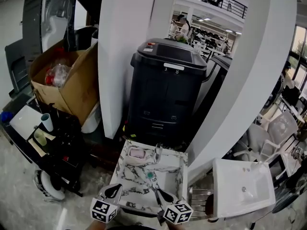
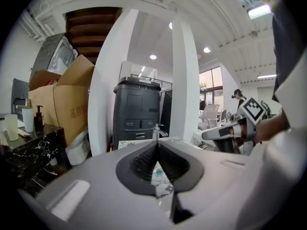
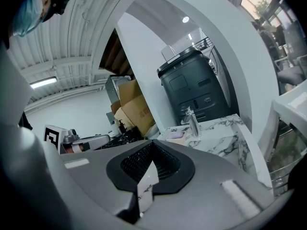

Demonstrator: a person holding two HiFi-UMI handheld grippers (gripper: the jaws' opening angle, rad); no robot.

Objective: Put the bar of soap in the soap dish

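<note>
A pink bar of soap [image 1: 137, 153] lies in a white soap dish [image 1: 130, 150] at the back left corner of the marble washstand [image 1: 175, 176], left of the faucet [image 1: 157, 152]. In the right gripper view the soap [image 3: 176, 135] shows beyond the jaws, beside the faucet [image 3: 192, 123]. My left gripper [image 1: 118, 188] hovers over the washstand's front left edge, shut and empty. My right gripper [image 1: 159, 192] hovers over the front middle, also shut with nothing in it. Each gripper view shows the other gripper to its side: the right gripper [image 2: 225, 131] and the left gripper [image 3: 88, 142].
A black bin [image 1: 165, 85] stands behind the washstand between white columns. A cardboard box [image 1: 67, 80] and a black marble cart [image 1: 62, 143] with cups are at the left. A white basin [image 1: 244, 186] and a metal rack [image 1: 201, 195] are at the right.
</note>
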